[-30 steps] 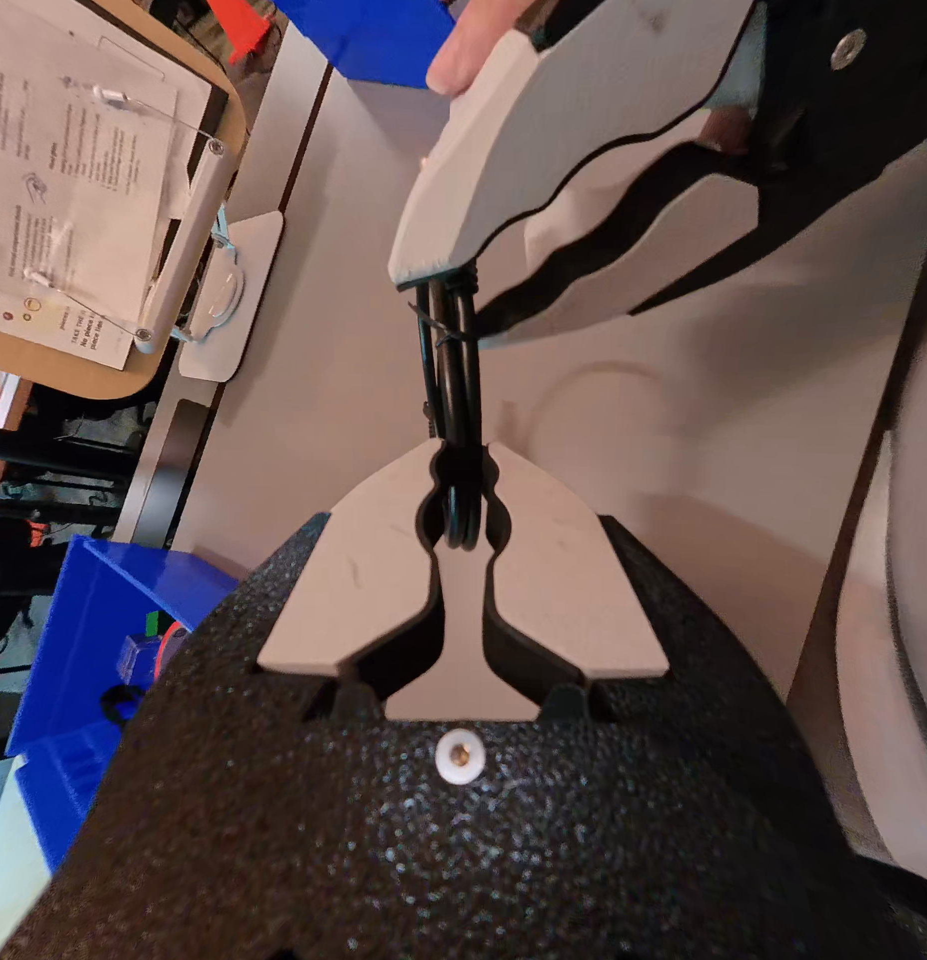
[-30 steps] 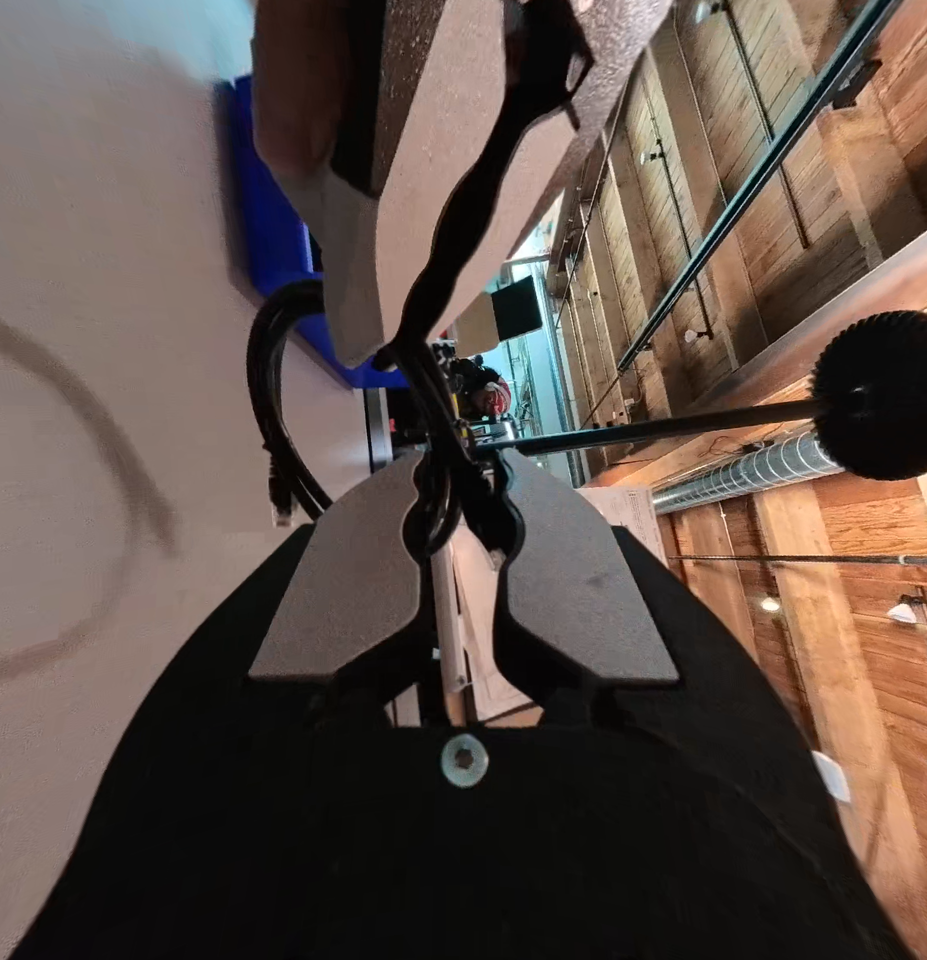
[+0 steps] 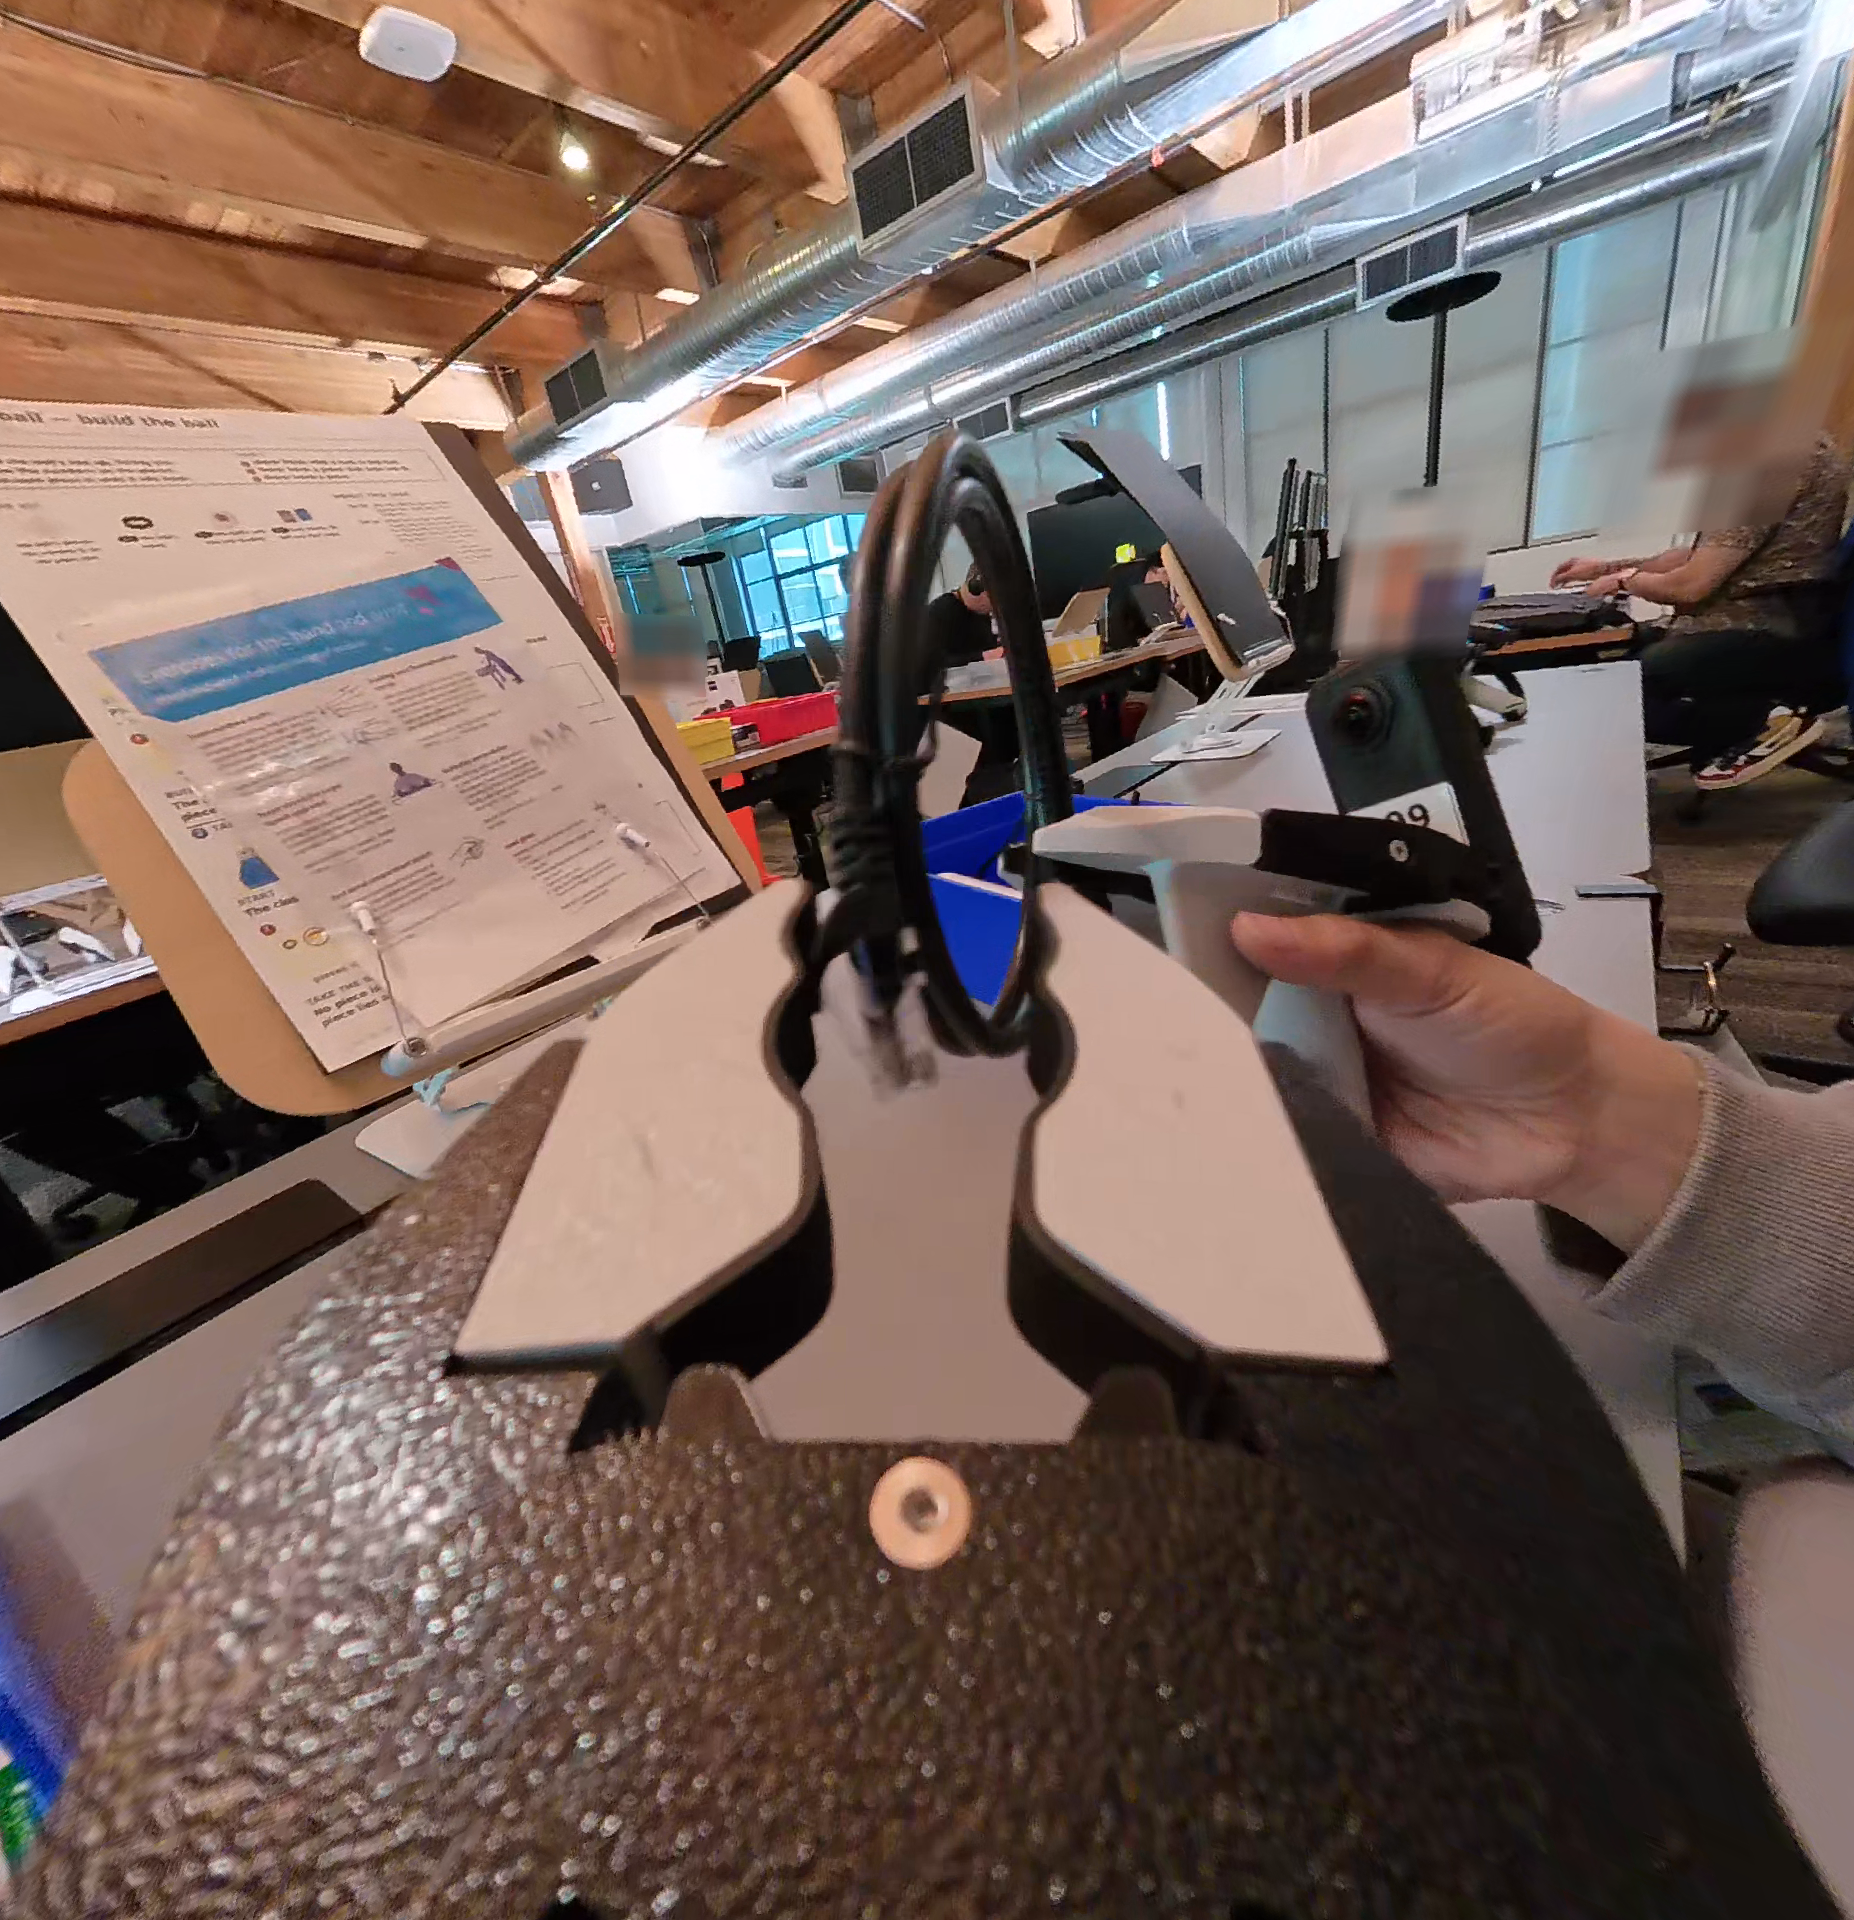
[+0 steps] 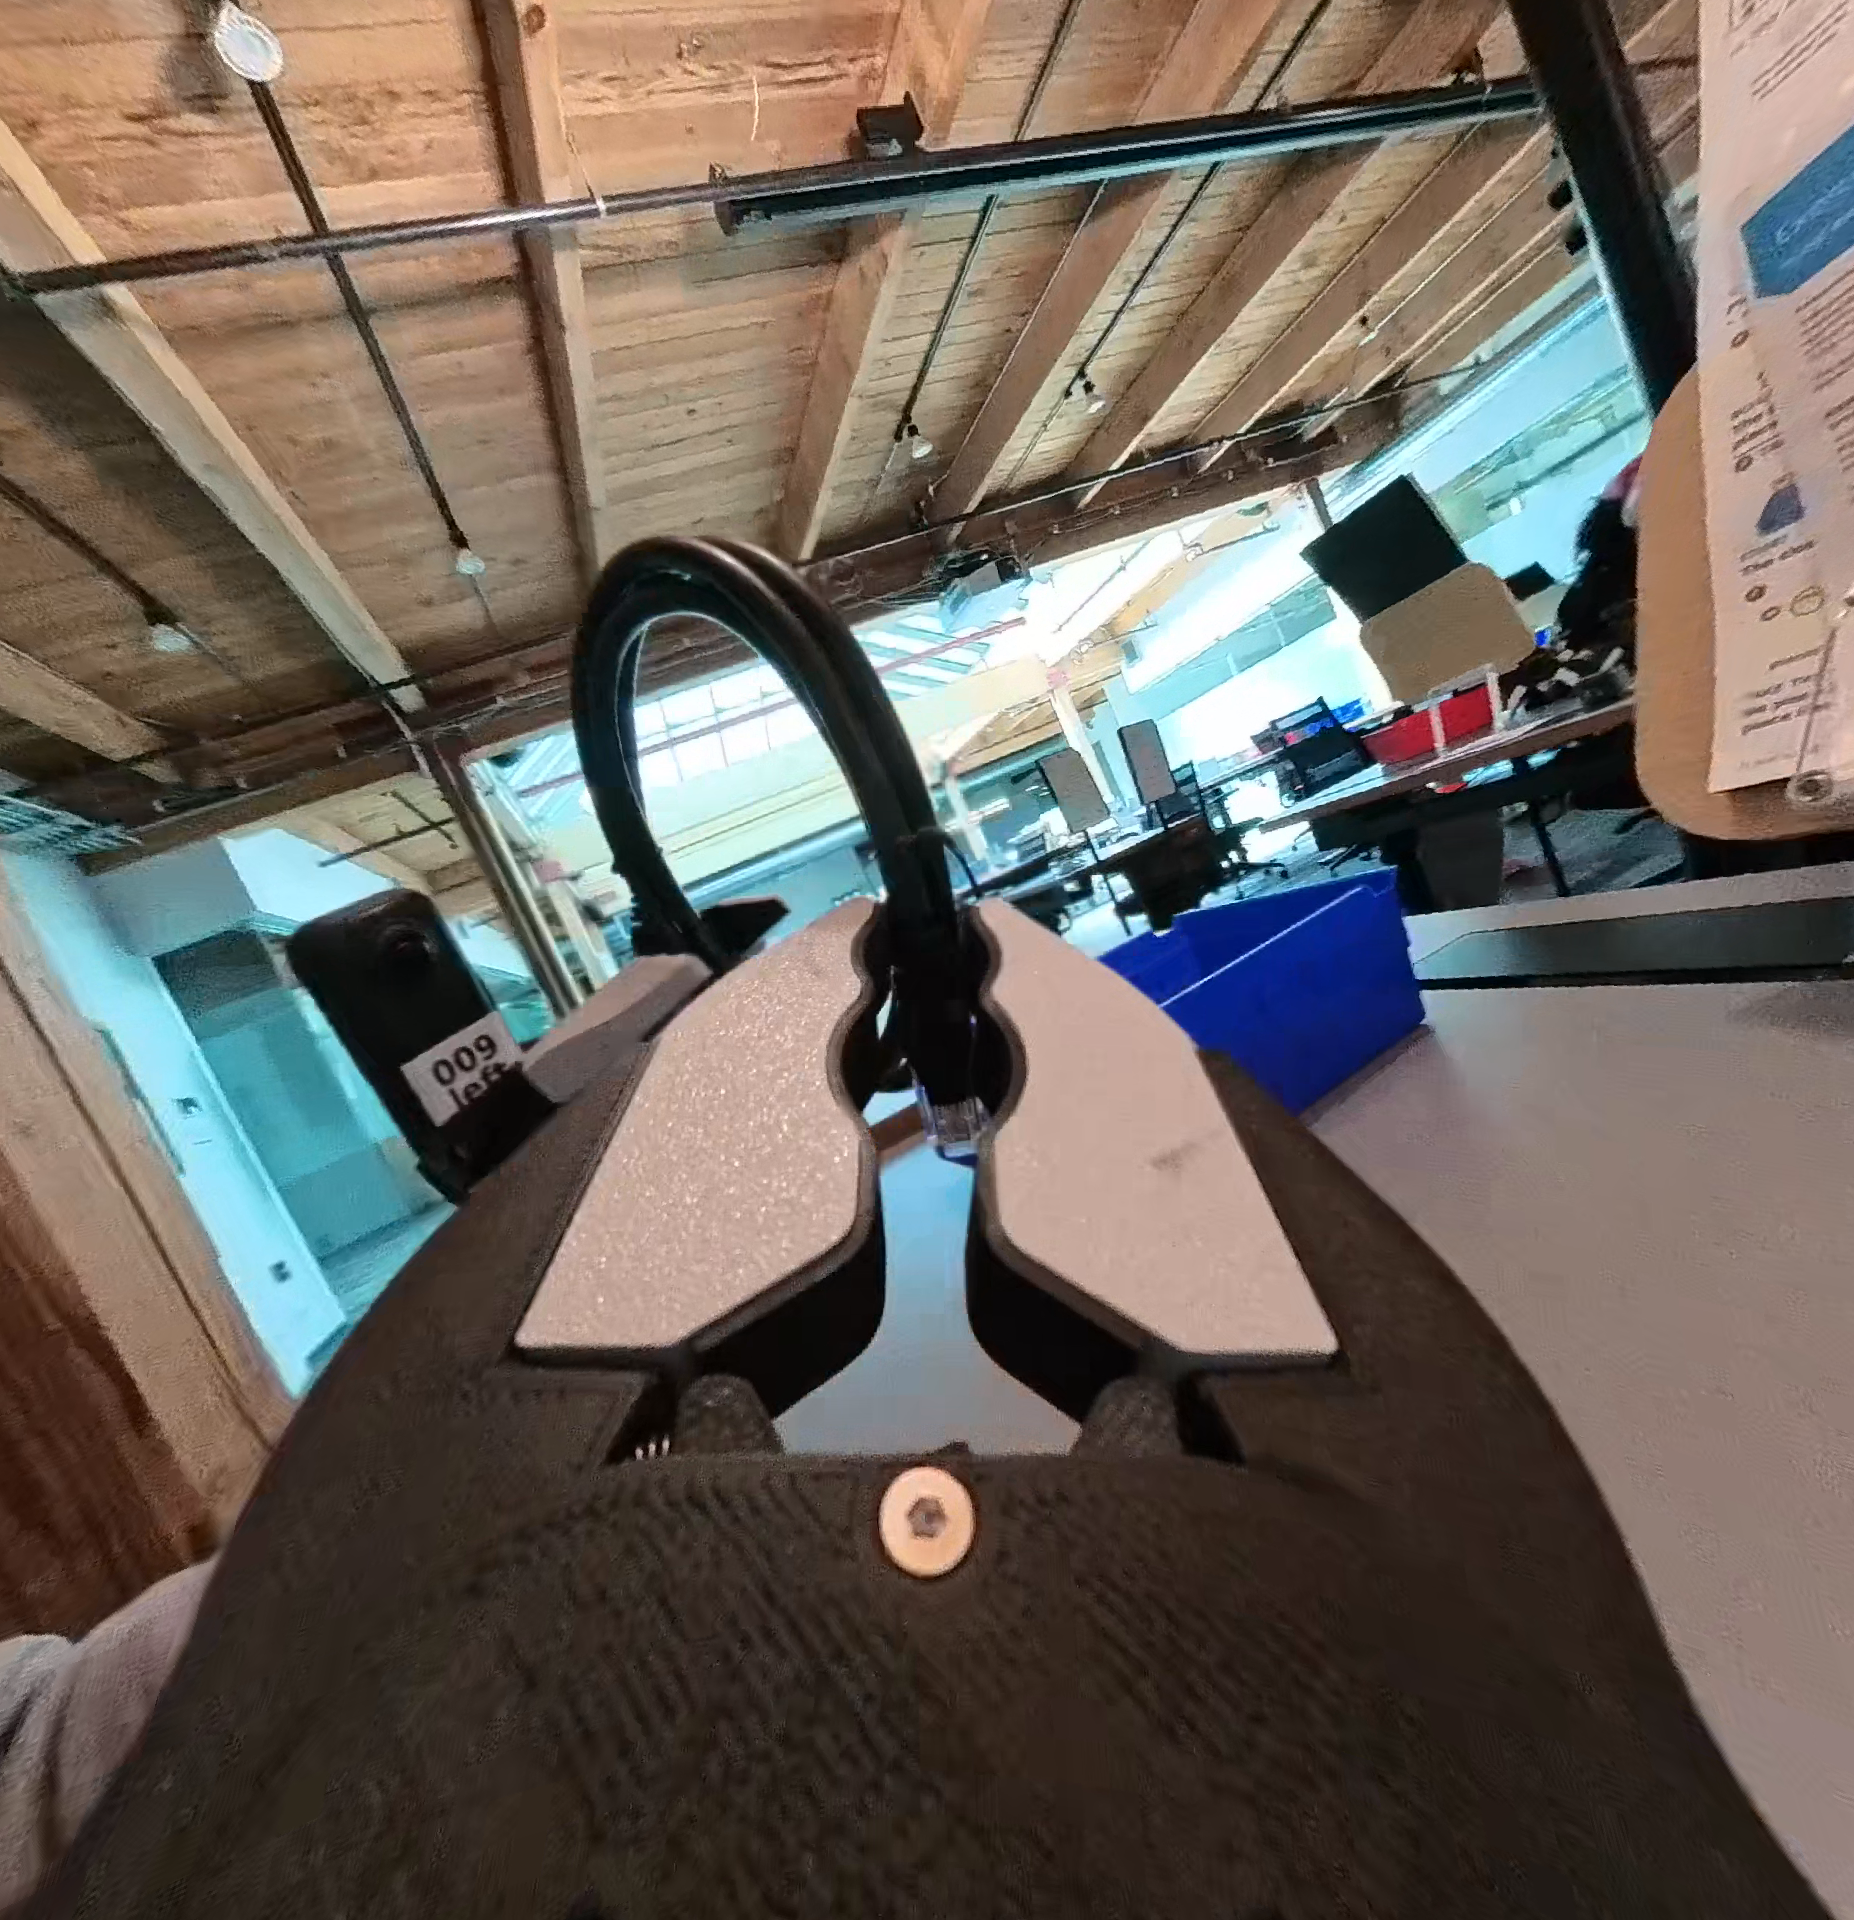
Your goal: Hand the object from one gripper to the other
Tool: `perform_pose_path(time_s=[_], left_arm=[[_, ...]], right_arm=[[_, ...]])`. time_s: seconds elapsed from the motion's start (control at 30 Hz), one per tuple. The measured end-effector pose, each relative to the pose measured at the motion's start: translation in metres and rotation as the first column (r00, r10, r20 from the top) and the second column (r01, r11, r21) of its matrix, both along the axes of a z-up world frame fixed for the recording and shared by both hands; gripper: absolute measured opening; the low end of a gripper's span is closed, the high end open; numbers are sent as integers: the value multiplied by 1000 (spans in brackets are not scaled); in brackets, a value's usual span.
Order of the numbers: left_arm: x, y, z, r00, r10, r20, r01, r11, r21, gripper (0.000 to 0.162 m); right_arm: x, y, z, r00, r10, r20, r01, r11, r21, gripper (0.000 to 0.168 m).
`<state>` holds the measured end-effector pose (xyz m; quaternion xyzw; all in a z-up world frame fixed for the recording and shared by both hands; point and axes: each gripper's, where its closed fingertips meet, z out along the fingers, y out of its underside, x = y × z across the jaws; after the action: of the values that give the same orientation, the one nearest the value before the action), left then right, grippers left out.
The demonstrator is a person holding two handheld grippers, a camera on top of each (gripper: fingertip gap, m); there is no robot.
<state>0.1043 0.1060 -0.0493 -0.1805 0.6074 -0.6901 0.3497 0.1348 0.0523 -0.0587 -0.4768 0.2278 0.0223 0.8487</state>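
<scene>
Cable coil (image 4: 757, 748) pinched in right tool (image 4: 923, 935).

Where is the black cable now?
In the right wrist view, the black cable stands up at centre, pinched between the fingers of the right gripper, left of the blue bin.

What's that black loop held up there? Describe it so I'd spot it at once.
Find the tilted board of printed sheets, then the blue bin beside it. In front of that, the right claw pinches a coiled black network cable: the only tied loop, ending in a clear plug.
</scene>
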Motion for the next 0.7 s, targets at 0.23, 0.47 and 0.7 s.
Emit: perform_pose_path(time_s=[0.23, 0.47, 0.7], left_arm=[[-4, 5, 1, 995, -81, -50, 79, 996, -39, 14], [-2, 34, -40, 936, 86, -340, 23, 952, 305, 13], [-17, 28, -62, 899, 79, -431, 129, 892, 433, 13]], right_arm=[[2, 7, -11, 993, 102, -54, -103, 995, -13, 18], [-2, -11, -1, 888, -183, 421, 305, 921, -242, 50], [-30, 24, -30, 664, 14, 748, 511, 722, -467, 37]])
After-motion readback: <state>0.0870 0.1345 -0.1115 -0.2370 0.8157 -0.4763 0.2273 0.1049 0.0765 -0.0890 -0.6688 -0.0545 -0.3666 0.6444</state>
